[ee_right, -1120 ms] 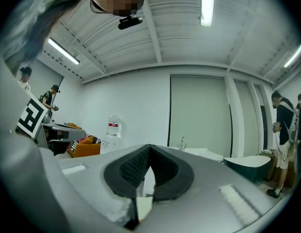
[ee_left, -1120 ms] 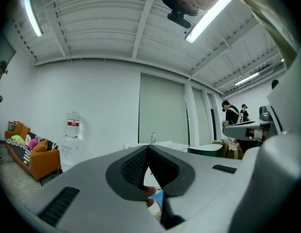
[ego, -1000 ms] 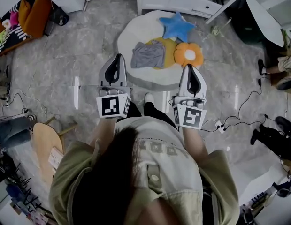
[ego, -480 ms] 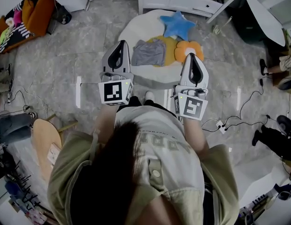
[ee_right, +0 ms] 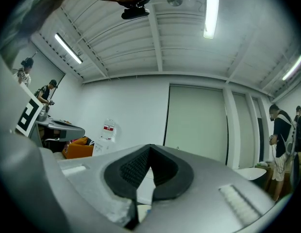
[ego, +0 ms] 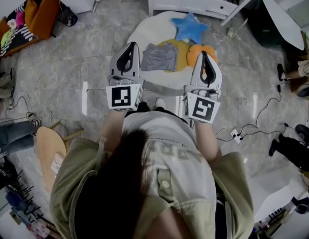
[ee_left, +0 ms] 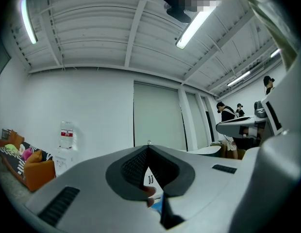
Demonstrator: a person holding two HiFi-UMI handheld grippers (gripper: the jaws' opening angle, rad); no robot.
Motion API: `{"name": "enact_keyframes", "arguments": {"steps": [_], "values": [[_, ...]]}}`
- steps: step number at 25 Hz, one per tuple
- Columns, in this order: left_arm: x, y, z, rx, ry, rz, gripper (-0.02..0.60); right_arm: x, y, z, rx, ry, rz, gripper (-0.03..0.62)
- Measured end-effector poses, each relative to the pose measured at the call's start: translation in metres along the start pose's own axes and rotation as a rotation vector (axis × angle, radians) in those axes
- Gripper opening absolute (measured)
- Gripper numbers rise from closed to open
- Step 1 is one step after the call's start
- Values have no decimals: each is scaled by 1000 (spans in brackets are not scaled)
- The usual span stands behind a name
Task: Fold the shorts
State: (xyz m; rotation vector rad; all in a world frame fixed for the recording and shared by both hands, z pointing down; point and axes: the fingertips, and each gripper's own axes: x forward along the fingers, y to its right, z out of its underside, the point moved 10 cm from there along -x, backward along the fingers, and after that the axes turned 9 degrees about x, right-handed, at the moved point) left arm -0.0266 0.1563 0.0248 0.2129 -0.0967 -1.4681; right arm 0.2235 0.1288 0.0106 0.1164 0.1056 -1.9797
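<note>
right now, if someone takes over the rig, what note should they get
Left tongs: shut, empty, pointing forward.
Right tongs: shut, empty, pointing forward.
Grey shorts lie rumpled on the white round surface, near a blue star cushion, just ahead of both tongs.
Done: nothing visible; the shorts are not gripped.
Left: reach in, grasp the shorts, fold them.
</note>
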Motion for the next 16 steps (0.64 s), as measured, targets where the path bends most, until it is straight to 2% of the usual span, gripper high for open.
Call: {"name": "enact_keyframes", "arguments": {"steps": [12, 16], "values": [[5, -2, -5, 15, 9, 27, 9, 6, 0, -10, 0, 14, 3, -2], [6, -3, -9, 33, 11, 36, 9, 9, -4, -15, 39, 53, -9, -3]]}}
